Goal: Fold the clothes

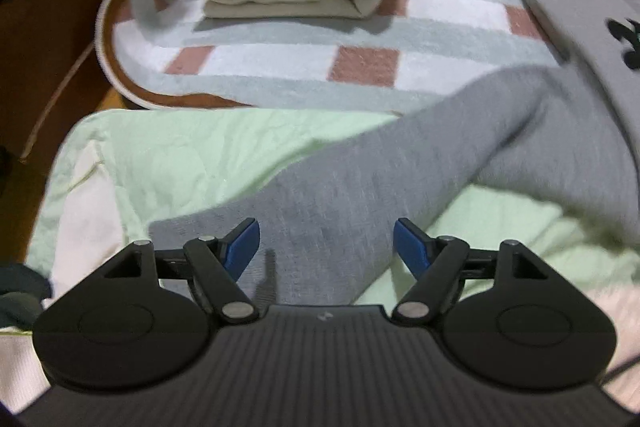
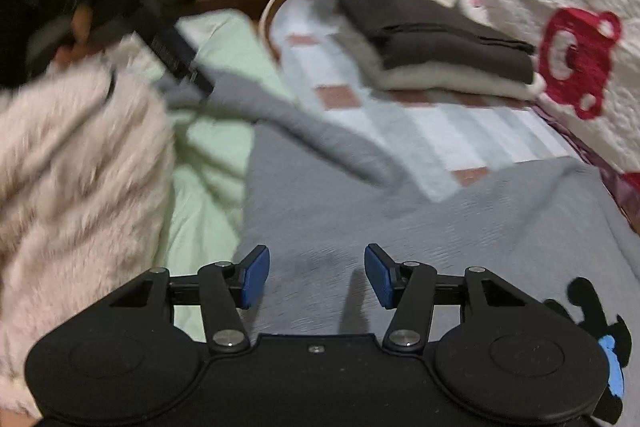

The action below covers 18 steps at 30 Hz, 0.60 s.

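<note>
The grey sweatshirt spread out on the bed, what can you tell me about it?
The grey sweatshirt looks like soft knit jersey, lying flat and unfolded. Its body rests on the checked blanket, while one long sleeve stretches out sideways onto the pale green sheet. A black printed figure marks it. Both grippers hover open above it, nothing between their blue pads.
</note>
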{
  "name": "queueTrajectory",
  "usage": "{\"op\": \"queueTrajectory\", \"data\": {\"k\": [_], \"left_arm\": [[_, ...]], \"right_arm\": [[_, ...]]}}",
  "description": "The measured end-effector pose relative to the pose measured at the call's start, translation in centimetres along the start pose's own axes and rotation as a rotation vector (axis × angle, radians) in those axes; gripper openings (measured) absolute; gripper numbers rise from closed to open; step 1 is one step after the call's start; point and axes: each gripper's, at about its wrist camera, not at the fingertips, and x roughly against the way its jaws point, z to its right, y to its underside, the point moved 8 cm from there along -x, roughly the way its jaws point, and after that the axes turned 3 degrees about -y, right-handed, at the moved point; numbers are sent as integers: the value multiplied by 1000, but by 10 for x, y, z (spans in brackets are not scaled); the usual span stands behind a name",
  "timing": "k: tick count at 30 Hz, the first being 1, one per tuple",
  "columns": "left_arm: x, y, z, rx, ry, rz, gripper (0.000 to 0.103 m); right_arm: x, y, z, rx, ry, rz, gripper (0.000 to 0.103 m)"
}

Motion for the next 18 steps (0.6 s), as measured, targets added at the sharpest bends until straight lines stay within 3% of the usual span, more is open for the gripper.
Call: {"op": "queueTrajectory", "data": {"k": [4,7,10,11,13,14,15,18], "left_arm": [[-8,0,7,-6,95,17,79],[-22,-4,19,-51,92,33,83],[-37,-9,20,-63,28,38,80],[-42,-10,20,-65,6,40,73],[-38,-17,19,-79,-23,79,33],[-33,-23,19,-90,-43,102,24],[-29,-30,18,-98,-68,127,17],[-15,-58,16,-94,-124,210,12]], "right_arm": [[-14,24,-22,167,112,-63,60],[-13,32,-28,250,163,-58,56],[0,24,-18,193,179,-6,15],[6,20,-11,154,194,25,14],[25,10,9,21,209,103,13],[34,7,23,-65,212,135,13],[41,7,36,-141,211,158,13],[47,12,74,-336,179,187,12]]}}
